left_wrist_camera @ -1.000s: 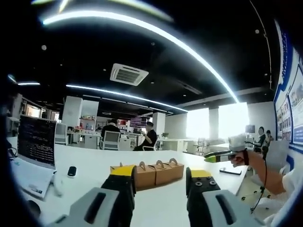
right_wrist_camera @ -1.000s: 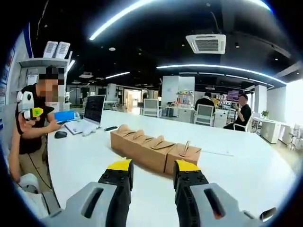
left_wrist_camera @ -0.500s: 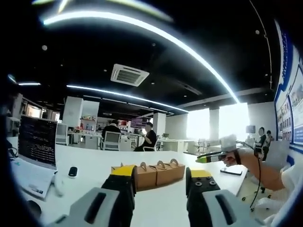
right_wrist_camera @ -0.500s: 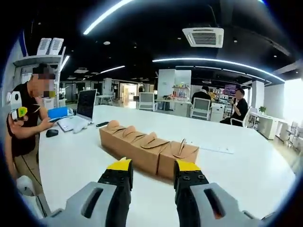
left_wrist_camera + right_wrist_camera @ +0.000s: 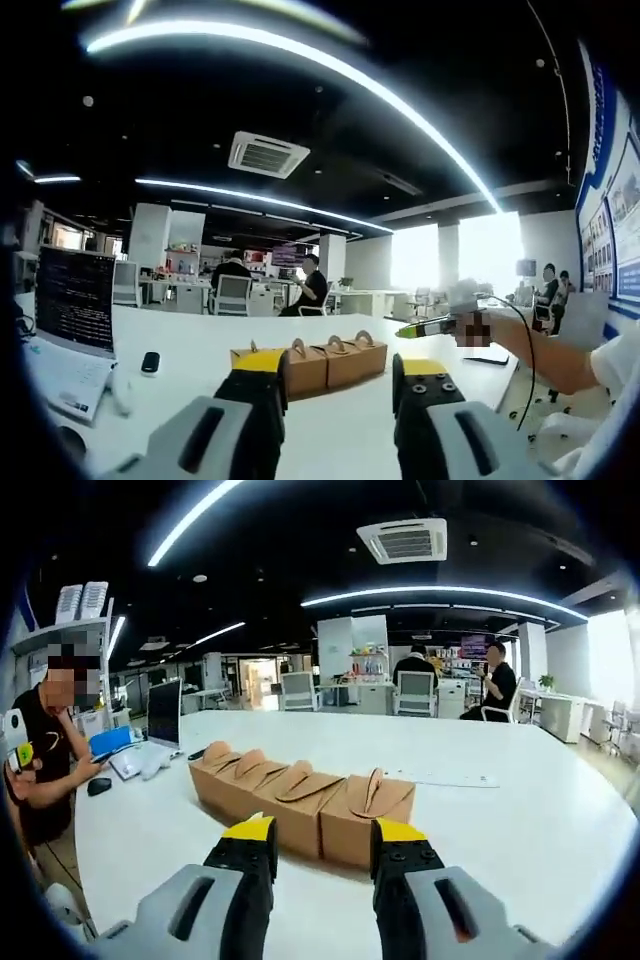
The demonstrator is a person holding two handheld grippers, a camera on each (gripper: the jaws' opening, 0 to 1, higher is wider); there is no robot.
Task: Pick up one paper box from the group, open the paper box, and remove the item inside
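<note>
Four brown paper boxes [image 5: 300, 805] in touching row on white table [image 5: 520, 830], each with curved fold-over handle flaps on top, all closed. Right gripper [image 5: 318, 855] jaws apart, empty, row just ahead, nearest box [image 5: 365, 815] between jaw tips. Left gripper [image 5: 338, 385] jaws apart, empty; same row [image 5: 320, 362] farther ahead.

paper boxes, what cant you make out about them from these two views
- Contents: the paper boxes are closed in both views.
- Left gripper view: the row's near end is hidden behind the left claw.
- Right gripper view: the nearest box's lower front sits behind the right claw.
</note>
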